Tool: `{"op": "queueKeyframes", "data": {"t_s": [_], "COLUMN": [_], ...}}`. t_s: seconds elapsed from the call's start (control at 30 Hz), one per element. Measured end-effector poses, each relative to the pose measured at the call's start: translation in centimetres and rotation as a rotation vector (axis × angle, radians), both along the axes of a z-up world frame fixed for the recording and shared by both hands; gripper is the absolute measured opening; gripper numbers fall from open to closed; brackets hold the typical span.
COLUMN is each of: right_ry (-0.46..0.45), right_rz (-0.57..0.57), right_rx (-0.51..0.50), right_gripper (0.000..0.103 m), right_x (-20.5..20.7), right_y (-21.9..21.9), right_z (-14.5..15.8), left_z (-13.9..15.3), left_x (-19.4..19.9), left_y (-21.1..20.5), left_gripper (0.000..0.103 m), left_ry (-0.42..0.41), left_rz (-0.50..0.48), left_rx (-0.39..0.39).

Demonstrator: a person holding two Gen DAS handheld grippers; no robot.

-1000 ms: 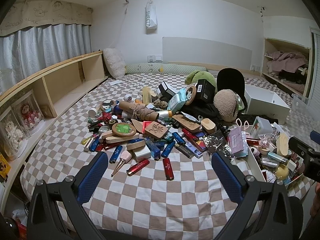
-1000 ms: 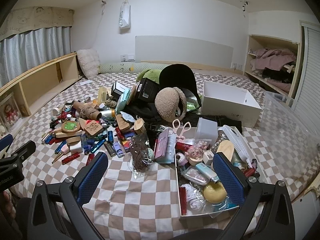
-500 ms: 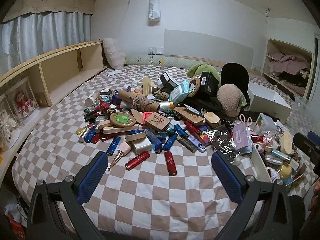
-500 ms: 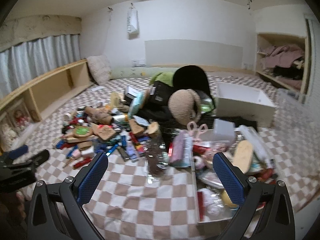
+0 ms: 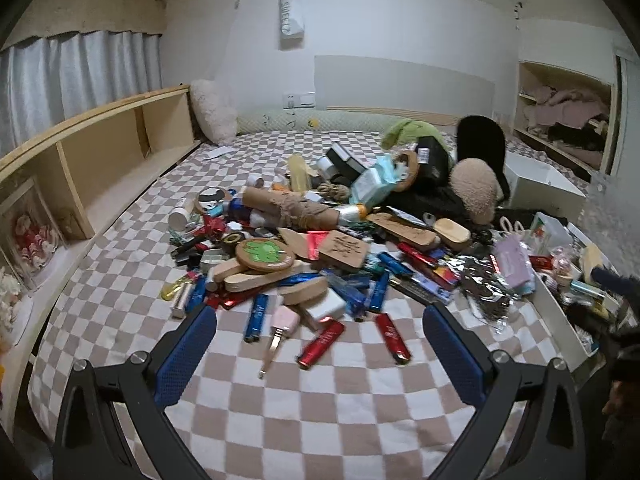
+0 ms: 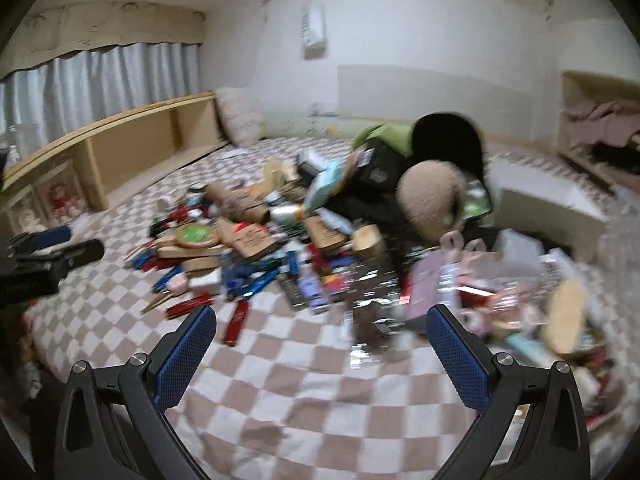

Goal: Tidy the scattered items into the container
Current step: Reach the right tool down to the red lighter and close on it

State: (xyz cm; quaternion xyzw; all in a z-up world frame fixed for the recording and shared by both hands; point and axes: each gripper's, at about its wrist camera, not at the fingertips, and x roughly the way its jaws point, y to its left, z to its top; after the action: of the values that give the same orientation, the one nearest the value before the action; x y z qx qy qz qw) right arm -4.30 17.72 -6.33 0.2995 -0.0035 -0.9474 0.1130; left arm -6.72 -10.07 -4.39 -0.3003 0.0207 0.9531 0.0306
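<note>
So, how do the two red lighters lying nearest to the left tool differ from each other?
The red lighter on the left slants with its far end toward the right; the red lighter on the right slants the other way. The left one lies beside a pink bottle; the right one has bare blanket around it. Both lie flat on the checkered blanket, apart from the pile.

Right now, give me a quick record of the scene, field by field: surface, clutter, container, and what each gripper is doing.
surface: checkered bedspread
clutter: a pile of small items in the middle of the bed, with two red lighters and a blue lighter lying loose at its near edge
container: white tray on the right, already holding items
left gripper: open, empty, above the loose lighters
right gripper: open, empty; its view is motion-blurred
</note>
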Motion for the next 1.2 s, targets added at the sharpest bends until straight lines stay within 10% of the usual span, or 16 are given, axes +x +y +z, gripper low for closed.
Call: {"op": "queueKeyframes", "data": {"t_s": [0.27, 0.63, 1.2], "right_ry": [-0.105, -0.161, -0.238], "right_rz": [0.075, 0.199, 0.651], "right_rx": [0.069, 0.473, 0.266], "right_gripper": [0.103, 0.103, 0.103], "right_x": [-5.3, -10.1, -12.0], "right_y": [-4.0, -10.0, -13.0], "right_z": [-5.4, -13.2, -13.3], "left_z": [-0.7, -4.6, -8.3], "left_x": [-3.5, -5.5, -5.7], "left_y": [-5.4, -5.5, -7.6], "left_gripper": [0.103, 0.103, 0.103], "left_ry": [0.026, 0.026, -0.011], "left_rz": [0.234, 0.360, 0.398], "left_rx": [0.055, 0.053, 0.161]}}
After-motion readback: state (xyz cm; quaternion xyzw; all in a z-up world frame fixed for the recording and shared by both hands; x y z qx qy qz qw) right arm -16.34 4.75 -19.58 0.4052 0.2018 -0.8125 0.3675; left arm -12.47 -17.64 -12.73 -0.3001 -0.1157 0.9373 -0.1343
